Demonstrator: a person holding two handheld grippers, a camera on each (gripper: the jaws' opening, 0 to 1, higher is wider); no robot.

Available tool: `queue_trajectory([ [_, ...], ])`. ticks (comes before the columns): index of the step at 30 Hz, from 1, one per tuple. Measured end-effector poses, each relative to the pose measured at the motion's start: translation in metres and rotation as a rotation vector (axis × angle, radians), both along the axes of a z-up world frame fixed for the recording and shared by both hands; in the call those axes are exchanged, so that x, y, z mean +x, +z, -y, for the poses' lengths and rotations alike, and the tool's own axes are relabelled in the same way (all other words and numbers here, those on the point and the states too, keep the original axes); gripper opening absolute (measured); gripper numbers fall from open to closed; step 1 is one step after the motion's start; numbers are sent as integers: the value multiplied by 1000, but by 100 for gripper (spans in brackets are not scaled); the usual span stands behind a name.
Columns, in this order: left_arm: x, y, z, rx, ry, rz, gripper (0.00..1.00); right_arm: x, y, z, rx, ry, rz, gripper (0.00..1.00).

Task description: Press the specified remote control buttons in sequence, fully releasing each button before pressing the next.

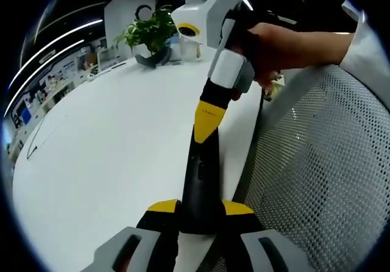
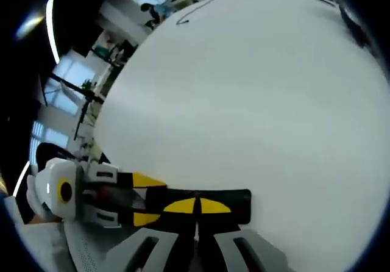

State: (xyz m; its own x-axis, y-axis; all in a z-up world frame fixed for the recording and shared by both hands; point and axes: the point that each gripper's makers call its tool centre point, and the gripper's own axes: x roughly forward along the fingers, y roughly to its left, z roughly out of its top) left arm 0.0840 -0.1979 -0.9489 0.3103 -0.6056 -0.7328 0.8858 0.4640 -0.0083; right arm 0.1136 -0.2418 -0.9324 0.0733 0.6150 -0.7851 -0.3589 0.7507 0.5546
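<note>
Remote control (image 1: 201,183): black, long and slim; lying at the near edge of the white table, lengthwise between the jaws of the left gripper; in the right gripper view (image 2: 234,204) seen as a dark bar running sideways just ahead of the closed tips.

Left gripper (image 1: 200,208): clamped on the near end of the remote control; one yellow pad against each long side of the body; in the right gripper view (image 2: 141,199) entering from the left, jaws closed around the remote's end.

Right gripper (image 2: 196,206): jaws brought fully together, the two yellow tips meeting in one point; point set down on the top face of the remote control; in the left gripper view (image 1: 205,121) coming down from above, yellow tip touching the remote at its far half; nothing held between the jaws.

Hand (image 1: 277,46): wrapped around the body of the right gripper, above the left gripper's jaws; light sleeve at the wrist.

Table (image 1: 116,144): white, bare surface stretching ahead and to the left of the left gripper.

Potted plant (image 1: 149,37): green leaves in a dark pot, at the far edge of the table, well beyond both grippers.

Mesh chair (image 1: 317,168): pale perforated backrest, just right of the left gripper, beside the table edge.
</note>
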Motion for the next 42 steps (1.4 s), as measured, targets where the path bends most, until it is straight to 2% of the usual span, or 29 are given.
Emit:
queue_trajectory([
  [6,0,0,0,0,0,2,25,-5,-2,-4,-2,33,-14,0],
  [9,0,0,0,0,-1,2,25,-7,-9,1,-52,49,-13,0],
  [14,0,0,0,-2,-1,2,25,-6,-8,1,-12,13,-48,0],
  [25,-1,1,0,1,-16,3,24,-6,-7,1,4,-19,-61,0],
  [35,-2,1,0,2,-14,-2,24,-4,-8,5,-17,-26,-36,0],
  [40,-2,1,0,1,-17,-1,24,-5,-7,4,-28,9,-6,0],
  [42,-2,1,0,-2,-17,0,24,-5,-7,3,-50,48,27,0],
])
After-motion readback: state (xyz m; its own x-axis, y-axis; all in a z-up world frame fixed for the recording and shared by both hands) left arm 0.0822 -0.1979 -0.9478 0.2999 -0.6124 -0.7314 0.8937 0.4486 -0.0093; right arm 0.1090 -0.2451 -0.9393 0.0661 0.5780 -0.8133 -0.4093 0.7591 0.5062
